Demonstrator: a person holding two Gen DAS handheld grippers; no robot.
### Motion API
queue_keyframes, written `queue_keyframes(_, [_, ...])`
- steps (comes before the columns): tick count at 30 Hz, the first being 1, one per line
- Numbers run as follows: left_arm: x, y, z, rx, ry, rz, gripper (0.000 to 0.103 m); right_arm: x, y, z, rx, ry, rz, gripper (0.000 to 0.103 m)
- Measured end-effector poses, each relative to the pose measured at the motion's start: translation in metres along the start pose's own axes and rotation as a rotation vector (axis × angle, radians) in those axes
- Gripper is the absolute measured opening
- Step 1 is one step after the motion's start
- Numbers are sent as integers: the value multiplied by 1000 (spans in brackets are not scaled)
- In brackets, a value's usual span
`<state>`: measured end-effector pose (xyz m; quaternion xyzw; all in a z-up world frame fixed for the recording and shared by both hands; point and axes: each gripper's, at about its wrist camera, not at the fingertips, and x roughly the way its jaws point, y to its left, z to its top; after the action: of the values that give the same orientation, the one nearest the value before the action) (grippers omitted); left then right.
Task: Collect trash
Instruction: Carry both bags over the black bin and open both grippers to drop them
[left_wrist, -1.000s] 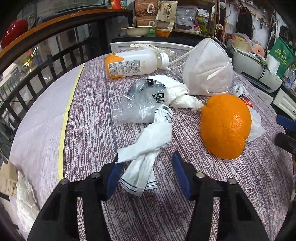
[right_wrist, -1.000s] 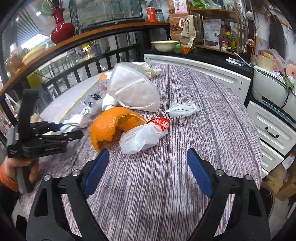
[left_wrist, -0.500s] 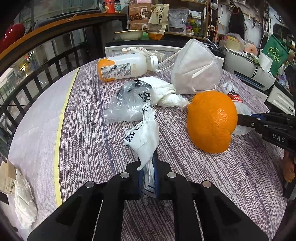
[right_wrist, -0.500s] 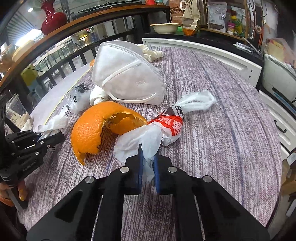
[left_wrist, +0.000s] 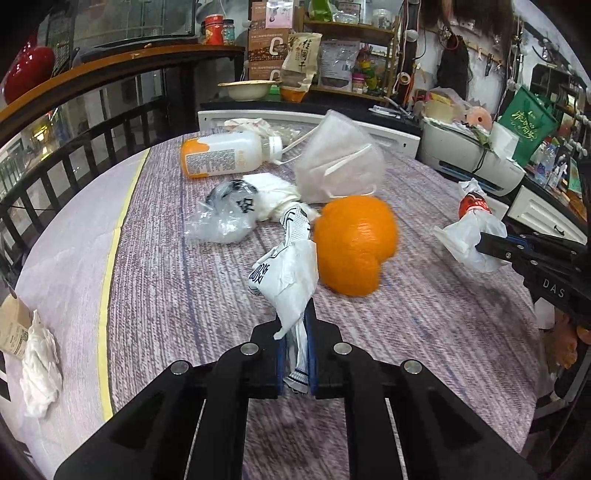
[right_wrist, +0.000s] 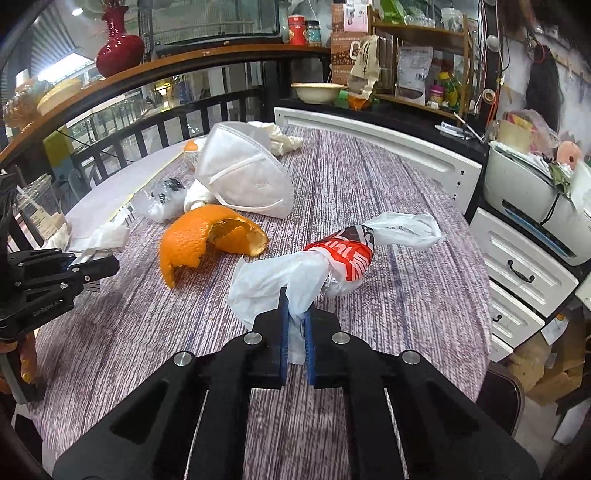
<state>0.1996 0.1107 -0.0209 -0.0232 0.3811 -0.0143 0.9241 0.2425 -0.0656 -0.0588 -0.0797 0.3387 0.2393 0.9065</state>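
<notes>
My left gripper (left_wrist: 295, 325) is shut on a crumpled white wrapper with dark print (left_wrist: 286, 273) and holds it above the table. My right gripper (right_wrist: 294, 312) is shut on a white plastic bag with a red label (right_wrist: 332, 254), also lifted; it shows in the left wrist view (left_wrist: 471, 236) at the right. An orange peel (left_wrist: 352, 245) lies between them; it is hollow and torn in the right wrist view (right_wrist: 207, 236). A white face mask (right_wrist: 243, 181), a clear plastic bag (left_wrist: 221, 218) and a white bottle (left_wrist: 221, 157) lie farther back.
The round table has a purple striped cloth (right_wrist: 369, 177). A crumpled tissue (left_wrist: 38, 363) lies at its left edge. White drawers (right_wrist: 517, 269) and a printer (right_wrist: 535, 203) stand to the right. A black railing (left_wrist: 74, 147) runs behind the table.
Both grippers closed from open onto their trash: left on the printed wrapper, right on the red-labelled bag. Both pieces have since been lifted off the table.
</notes>
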Motion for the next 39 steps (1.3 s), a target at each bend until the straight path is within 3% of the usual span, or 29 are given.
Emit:
queue_keyframes(14, [-27, -55, -18, 14, -32, -117, 9, -71, -16, -28, 17, -98, -8, 8])
queue_keyframes(25, [-41, -111, -29, 87, -39, -194, 9, -115, -38, -69, 42, -145, -40, 8])
queue_keyframes(39, [-13, -205, -36, 188, 47, -329, 9, -123, -142, -147, 266, -80, -176, 8])
